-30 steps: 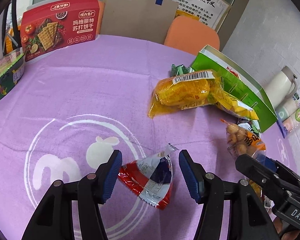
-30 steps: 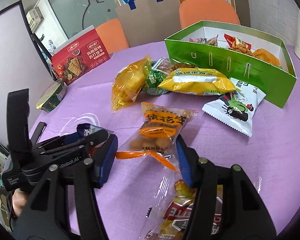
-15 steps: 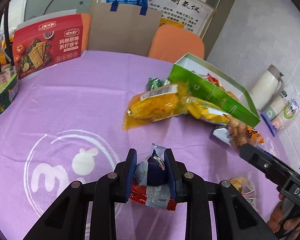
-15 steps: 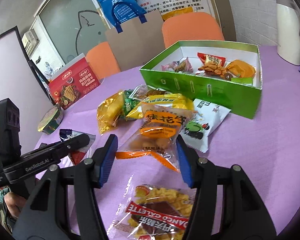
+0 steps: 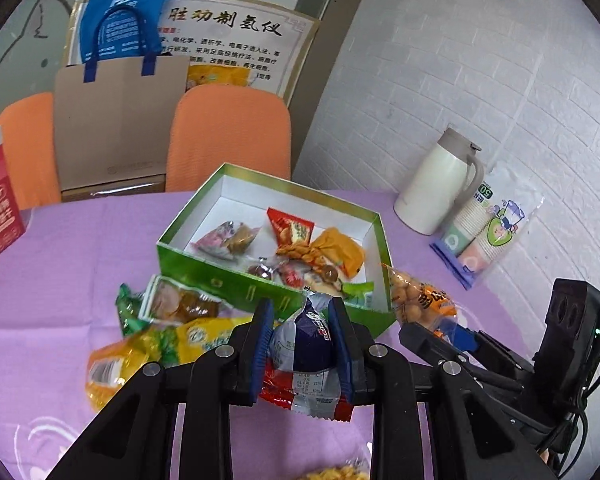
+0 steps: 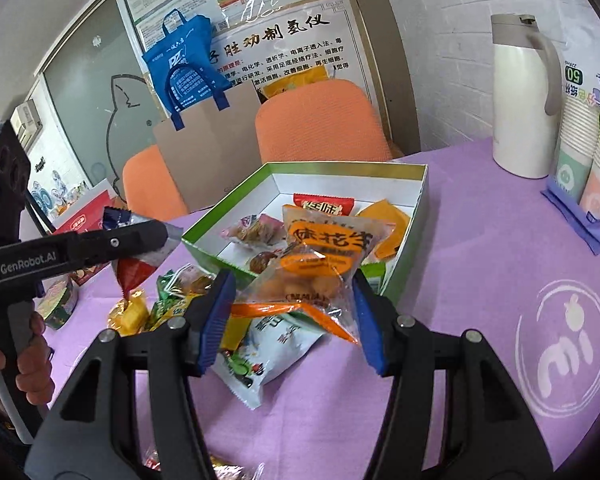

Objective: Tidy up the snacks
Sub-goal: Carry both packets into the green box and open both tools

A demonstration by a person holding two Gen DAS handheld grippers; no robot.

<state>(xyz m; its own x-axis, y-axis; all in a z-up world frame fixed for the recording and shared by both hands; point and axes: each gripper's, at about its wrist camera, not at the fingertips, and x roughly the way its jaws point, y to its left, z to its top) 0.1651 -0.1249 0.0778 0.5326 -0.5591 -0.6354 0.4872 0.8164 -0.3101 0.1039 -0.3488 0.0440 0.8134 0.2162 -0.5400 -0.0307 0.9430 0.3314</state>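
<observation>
Purple-clothed bench [image 5: 80, 248] — green box [image 5: 260, 292] lay ahead of both jaws; left gripper [image 5: 302, 344] clamped red-blue packet [image 5: 306, 360], right gripper [image 6: 296, 320] pinched peanut bag [image 6: 320, 264].

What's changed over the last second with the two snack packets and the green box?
The left hand-held gripper closed on the red, white and blue foil packet and lifted it off the purple tablecloth toward the green cardboard box. The right hand-held gripper carried its clear orange peanut bag the same way. The box stayed put.
</observation>
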